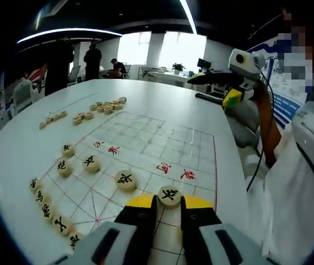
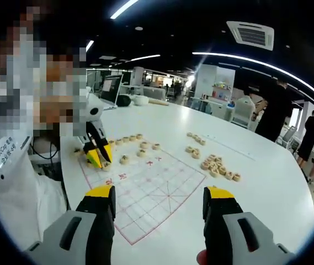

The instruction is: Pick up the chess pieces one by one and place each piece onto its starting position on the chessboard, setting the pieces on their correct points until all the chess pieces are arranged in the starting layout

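Looking over a round white tabletop (image 1: pixel 162 96) in an open office, my left claw (image 1: pixel 169 205) pinches a round wooden chess piece (image 1: pixel 169 195) on the red-lined chessboard sheet (image 1: pixel 145 143); my right claw (image 2: pixel 159 201) gapes, holding nothing.

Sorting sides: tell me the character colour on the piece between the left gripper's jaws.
Black, on the piece; left gripper view shows it best.

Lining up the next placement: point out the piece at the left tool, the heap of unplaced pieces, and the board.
Piece at left tool (image 1: pixel 169 195): left gripper view, top face.
Unplaced pieces (image 2: pixel 218 167): right gripper view, middle of heap.
Chessboard (image 2: pixel 158 193): right gripper view, bare grid.
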